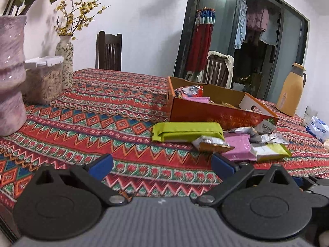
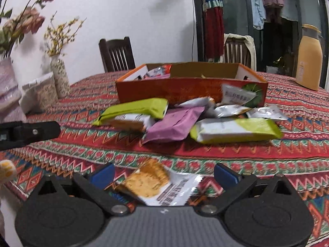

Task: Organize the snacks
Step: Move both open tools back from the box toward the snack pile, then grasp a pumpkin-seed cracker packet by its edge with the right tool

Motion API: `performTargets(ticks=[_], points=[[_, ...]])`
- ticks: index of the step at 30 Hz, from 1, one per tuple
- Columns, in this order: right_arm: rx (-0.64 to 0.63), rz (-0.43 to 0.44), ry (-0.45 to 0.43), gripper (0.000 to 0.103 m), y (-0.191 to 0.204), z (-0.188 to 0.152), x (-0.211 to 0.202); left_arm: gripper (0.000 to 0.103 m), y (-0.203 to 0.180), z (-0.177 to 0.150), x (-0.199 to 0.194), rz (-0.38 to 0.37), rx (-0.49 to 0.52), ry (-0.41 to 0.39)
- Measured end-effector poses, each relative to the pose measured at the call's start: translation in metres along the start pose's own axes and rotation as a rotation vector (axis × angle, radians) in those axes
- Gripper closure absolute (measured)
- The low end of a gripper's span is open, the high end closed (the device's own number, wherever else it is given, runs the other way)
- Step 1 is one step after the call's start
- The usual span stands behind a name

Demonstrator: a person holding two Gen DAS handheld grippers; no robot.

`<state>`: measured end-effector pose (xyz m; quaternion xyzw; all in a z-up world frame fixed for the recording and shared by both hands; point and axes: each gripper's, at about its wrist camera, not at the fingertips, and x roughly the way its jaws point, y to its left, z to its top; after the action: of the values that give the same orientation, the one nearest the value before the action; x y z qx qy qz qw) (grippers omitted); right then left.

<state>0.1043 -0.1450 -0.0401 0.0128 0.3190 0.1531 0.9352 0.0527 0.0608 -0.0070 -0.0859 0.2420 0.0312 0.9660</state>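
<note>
An orange cardboard box (image 1: 213, 111) (image 2: 185, 89) stands on the patterned tablecloth with a few snack packets inside. In front of it lies a loose pile: a green pack (image 1: 187, 130) (image 2: 135, 108), a pink pack (image 1: 239, 146) (image 2: 176, 123), a white-and-green pack (image 2: 236, 129) and several silver packets (image 1: 265, 138). My left gripper (image 1: 162, 164) is open over bare cloth, short of the pile. My right gripper (image 2: 164, 175) is open too, and a cracker packet (image 2: 156, 183) lies on the cloth between its blue fingers, untouched as far as I can see.
A pink vase (image 1: 11, 76), a clear lidded container (image 1: 44, 78) and a small flowered vase (image 1: 65, 63) stand at the left. A yellow thermos jug (image 1: 291, 88) and a tissue pack (image 1: 317, 129) sit at the right. Two wooden chairs (image 1: 109, 51) stand behind the table. The left gripper's arm (image 2: 28, 132) shows at the right wrist view's left edge.
</note>
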Motion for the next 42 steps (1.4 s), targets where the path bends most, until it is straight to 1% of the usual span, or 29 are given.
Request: performTargets(ticks=[5,6,7,8,9,14,16,17,19,20,22,24,25,28,34,38,42], points=[[-0.021,-0.016,0.033,0.002,0.01,-0.008,0.014,0.0,0.008,-0.004,0.0,-0.002,-0.018,0.015],[-0.044,-0.036,0.021,0.002,0.013,-0.01,0.015,0.0,0.009,-0.005,0.0,-0.002,-0.022,0.016],[-0.06,-0.047,0.012,0.006,0.015,-0.012,0.015,0.0,0.01,-0.005,0.001,-0.003,-0.024,0.018],[-0.064,-0.039,0.002,0.009,0.014,-0.013,0.015,0.0,0.011,-0.006,0.002,-0.005,-0.027,0.021],[-0.069,-0.03,-0.012,0.015,0.014,-0.014,0.013,0.0,0.011,-0.007,0.003,-0.006,-0.029,0.025],[-0.082,-0.02,-0.066,0.027,0.01,-0.021,0.008,0.0,0.014,-0.011,0.006,-0.002,-0.037,0.036],[-0.084,-0.02,-0.079,0.04,0.008,-0.022,0.007,0.0,0.015,-0.012,0.008,0.0,-0.038,0.041],[-0.086,-0.016,-0.086,0.043,0.007,-0.022,0.006,0.0,0.015,-0.012,0.009,0.001,-0.038,0.043],[-0.09,-0.011,-0.097,0.054,0.006,-0.024,0.005,0.0,0.014,-0.013,0.01,0.001,-0.036,0.046],[-0.091,-0.01,-0.101,0.057,0.005,-0.024,0.005,0.0,0.014,-0.013,0.01,0.001,-0.034,0.048],[-0.086,-0.004,-0.106,0.073,0.003,-0.024,0.004,0.0,0.013,-0.014,0.012,0.001,-0.031,0.054],[-0.072,0.003,-0.11,0.083,0.0,-0.023,0.004,0.0,0.011,-0.014,0.014,0.002,-0.026,0.06],[-0.063,0.008,-0.112,0.086,-0.003,-0.022,0.004,0.0,0.01,-0.014,0.016,0.002,-0.024,0.062],[-0.045,0.016,-0.121,0.089,-0.008,-0.022,0.003,0.0,0.006,-0.015,0.019,0.001,-0.016,0.069],[-0.015,0.031,-0.164,0.089,-0.021,-0.018,-0.003,0.0,-0.004,-0.009,0.027,-0.008,-0.003,0.078],[-0.016,0.034,-0.202,0.089,-0.028,-0.013,-0.009,0.0,-0.015,-0.001,0.034,-0.02,0.012,0.075],[-0.011,0.019,-0.232,0.089,-0.04,-0.005,-0.011,0.0,-0.028,0.011,0.042,-0.031,0.025,0.063]])
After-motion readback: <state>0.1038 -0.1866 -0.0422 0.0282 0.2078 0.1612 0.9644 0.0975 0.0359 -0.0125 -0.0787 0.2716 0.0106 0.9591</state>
